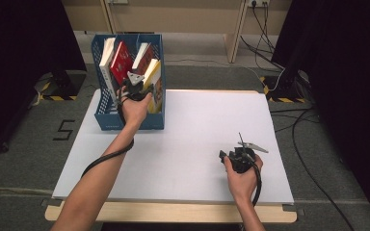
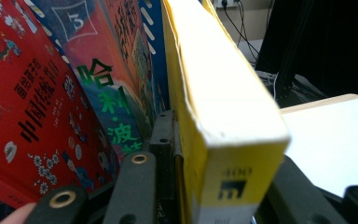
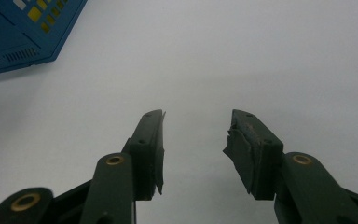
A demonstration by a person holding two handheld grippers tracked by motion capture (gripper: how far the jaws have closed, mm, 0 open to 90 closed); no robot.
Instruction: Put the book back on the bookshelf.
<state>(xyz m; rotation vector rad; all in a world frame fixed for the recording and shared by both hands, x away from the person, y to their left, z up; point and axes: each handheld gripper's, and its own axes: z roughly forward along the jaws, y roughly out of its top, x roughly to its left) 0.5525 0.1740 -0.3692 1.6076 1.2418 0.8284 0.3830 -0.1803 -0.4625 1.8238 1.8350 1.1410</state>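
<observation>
In the blue rack, left claw grips yellow book (spine up).

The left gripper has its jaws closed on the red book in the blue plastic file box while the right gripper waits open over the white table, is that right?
Not quite. The left gripper grips the yellow paperback book, not the red book beside it, as the left gripper view shows. The rest holds: the books stand in the blue plastic file box, and the right gripper waits open over the white table.
</observation>
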